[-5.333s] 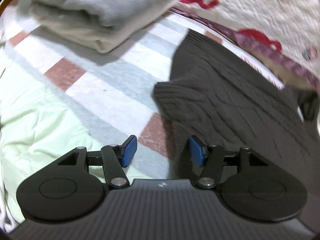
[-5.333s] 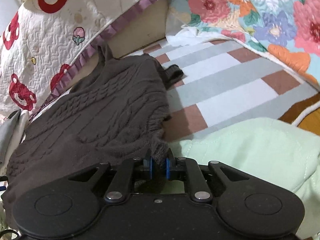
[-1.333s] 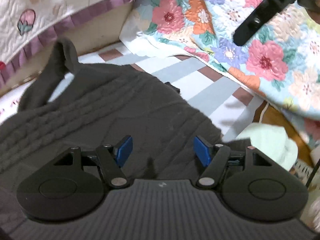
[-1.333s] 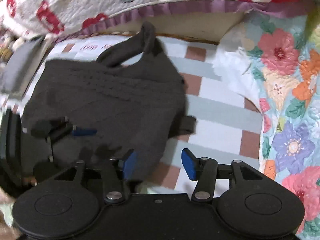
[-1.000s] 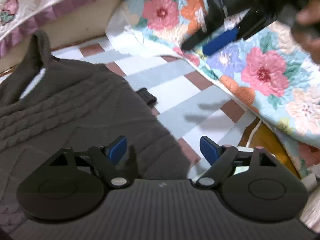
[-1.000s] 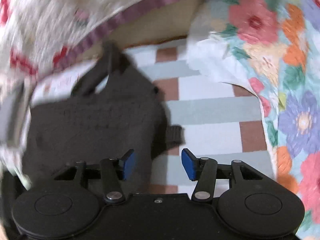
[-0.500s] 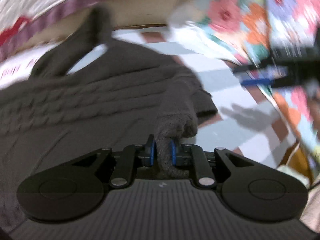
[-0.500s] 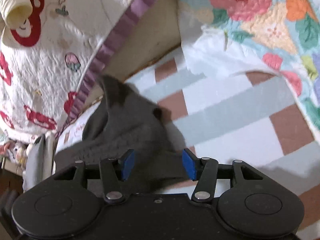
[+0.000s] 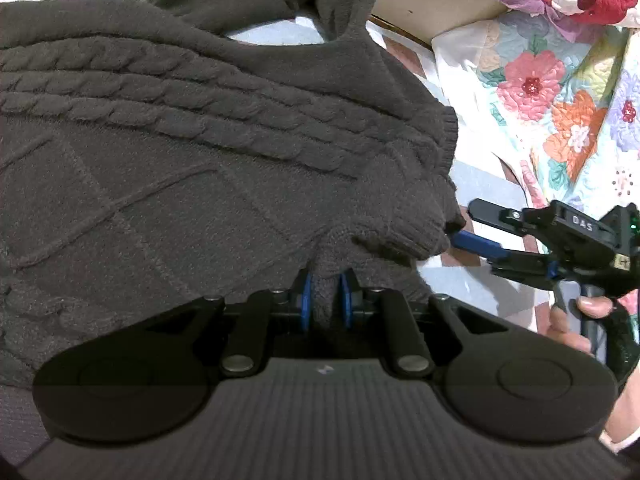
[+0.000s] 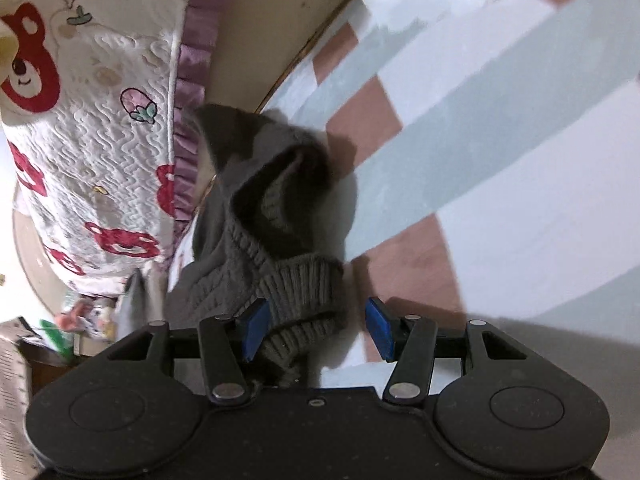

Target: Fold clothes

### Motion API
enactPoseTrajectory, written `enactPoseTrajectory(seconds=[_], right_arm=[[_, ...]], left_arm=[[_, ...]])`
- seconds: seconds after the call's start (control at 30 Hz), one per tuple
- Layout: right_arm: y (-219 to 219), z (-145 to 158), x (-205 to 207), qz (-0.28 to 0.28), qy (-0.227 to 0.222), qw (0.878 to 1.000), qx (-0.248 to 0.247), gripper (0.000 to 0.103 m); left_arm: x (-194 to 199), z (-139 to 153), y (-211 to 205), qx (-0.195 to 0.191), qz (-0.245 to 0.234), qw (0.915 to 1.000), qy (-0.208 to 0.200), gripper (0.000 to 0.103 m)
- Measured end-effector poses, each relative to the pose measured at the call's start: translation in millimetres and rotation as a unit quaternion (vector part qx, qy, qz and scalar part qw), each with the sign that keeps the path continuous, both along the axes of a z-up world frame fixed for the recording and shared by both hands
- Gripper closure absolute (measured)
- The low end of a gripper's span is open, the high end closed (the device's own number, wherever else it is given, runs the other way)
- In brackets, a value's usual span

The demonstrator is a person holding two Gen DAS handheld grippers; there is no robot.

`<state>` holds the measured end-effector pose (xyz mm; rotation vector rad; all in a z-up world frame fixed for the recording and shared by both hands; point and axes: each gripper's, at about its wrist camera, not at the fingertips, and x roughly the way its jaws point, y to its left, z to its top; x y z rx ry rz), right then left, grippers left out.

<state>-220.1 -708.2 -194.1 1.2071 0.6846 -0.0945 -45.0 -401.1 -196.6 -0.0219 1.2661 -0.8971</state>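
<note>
On the striped bedsheet (image 10: 500, 128) lies the dark cable-knit sweater (image 9: 180, 140), spread beside the bear-print quilt (image 10: 88, 128), and the left gripper (image 9: 324, 300) is clamped on a pinch of its knit near the hem. The right gripper (image 10: 316, 328) has its jaws spread and widening, the ribbed cuff (image 10: 304, 292) lying between them but not squeezed. This looks like taking hold for a fold; next, the right should close on the cuff before both lift together.
</note>
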Motion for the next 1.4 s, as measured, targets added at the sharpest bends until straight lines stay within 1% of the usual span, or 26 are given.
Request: enactPoseTrajectory(seconds=[0.1, 0.17, 0.2, 0.23, 0.27, 0.33, 0.4, 0.43, 0.5, 0.53, 0.57, 0.6, 0.63, 0.67, 0.7, 0.73, 0.8, 0.83, 0.87, 0.93, 0.97, 1.0, 1.1, 1.23, 1.3, 1.4], right_arm=[[3, -8, 9, 0.0, -0.023, 1.0, 0.012, 0.037], [4, -8, 16, 0.005, -0.038, 0.999, 0.004, 0.037], [6, -7, 19, 0.012, -0.046, 0.999, -0.005, 0.043], [9, -2, 21, 0.024, -0.056, 0.998, -0.022, 0.056], [13, 3, 22, 0.034, -0.066, 0.997, -0.036, 0.092], [10, 25, 13, 0.02, -0.095, 0.995, -0.028, 0.092], [-2, 58, -4, -0.017, -0.163, 0.986, -0.014, 0.093], [-6, 79, -13, -0.026, -0.17, 0.983, -0.061, 0.093], [-15, 121, -29, -0.044, -0.179, 0.97, -0.157, 0.093], [-18, 136, -35, -0.051, -0.168, 0.961, -0.214, 0.094], [-22, 148, -40, -0.058, -0.156, 0.949, -0.267, 0.095], [-27, 152, -44, -0.07, -0.135, 0.941, -0.301, 0.102], [-35, 150, -45, -0.087, -0.102, 0.933, -0.334, 0.102], [-43, 148, -46, -0.101, -0.067, 0.924, -0.363, 0.102], [-54, 140, -45, -0.105, -0.027, 0.921, -0.374, 0.101], [-63, 129, -46, -0.108, -0.001, 0.929, -0.354, 0.1], [-79, 108, -51, -0.113, 0.047, 0.942, -0.311, 0.093], [-79, 104, -56, -0.114, 0.05, 0.952, -0.279, 0.093], [-78, 99, -62, -0.115, 0.053, 0.961, -0.246, 0.089], [-74, 91, -69, -0.099, 0.064, 0.975, -0.19, 0.068], [-70, 87, -71, -0.088, 0.071, 0.978, -0.175, 0.048], [-65, 83, -73, -0.081, 0.079, 0.98, -0.164, 0.041], [-51, 69, -78, -0.069, 0.105, 0.983, -0.133, 0.041], [-38, 64, -92, -0.064, 0.1, 0.989, -0.091, 0.041], [-30, 59, -97, -0.059, 0.106, 0.99, -0.074, 0.041], [-18, 49, -98, -0.045, 0.132, 0.988, -0.067, 0.039]], left_arm=[[0, -2, -1, -0.001, -0.004, 1.0, 0.006, 0.089], [0, -2, -1, -0.001, -0.007, 1.0, 0.006, 0.089], [0, -2, -2, -0.003, -0.009, 0.9999, 0.007, 0.089], [0, -1, -2, -0.006, -0.011, 0.9999, 0.008, 0.089], [0, 0, -2, -0.01, -0.012, 0.9998, 0.01, 0.09], [-3, 5, -3, -0.031, -0.025, 0.9991, 0.015, 0.092], [-11, 18, -10, -0.074, -0.061, 0.9947, 0.036, 0.092], [-16, 25, -14, -0.099, -0.082, 0.9906, 0.048, 0.092], [-33, 35, -35, -0.092, -0.116, 0.9882, 0.038, 0.09], [-43, 39, -47, -0.083, -0.133, 0.9873, 0.029, 0.083], [-52, 43, -59, -0.074, -0.149, 0.9859, 0.02, 0.071], [-62, 47, -70, -0.064, -0.165, 0.9842, 0.011, 0.066], [-71, 47, -80, -0.058, -0.183, 0.9814, 0.0, 0.058], [-80, 43, -88, -0.045, -0.197, 0.9793, -0.015, 0.053], [-88, 38, -94, -0.028, -0.206, 0.9776, -0.031, 0.053], [-94, 32, -98, -0.01, -0.211, 0.9764, -0.048, 0.053], [-100, 21, -102, 0.023, -0.212, 0.9741, -0.074, 0.053], [-99, 18, -100, 0.034, -0.21, 0.974, -0.079, 0.053], [-96, 15, -97, 0.042, -0.206, 0.9742, -0.082, 0.053], [-90, 14, -88, 0.053, -0.195, 0.9754, -0.089, 0.052], [-86, 14, -83, 0.058, -0.188, 0.976, -0.093, 0.051], [-82, 15, -79, 0.061, -0.18, 0.9768, -0.097, 0.051], [-69, 20, -66, 0.07, -0.152, 0.9798, -0.109, 0.048], [-53, 24, -47, 0.077, -0.122, 0.9825, -0.118, 0.048], [-48, 26, -42, 0.085, -0.113, 0.9811, -0.133, 0.047], [-41, 26, -34, 0.104, -0.098, 0.9755, -0.167, 0.046]])
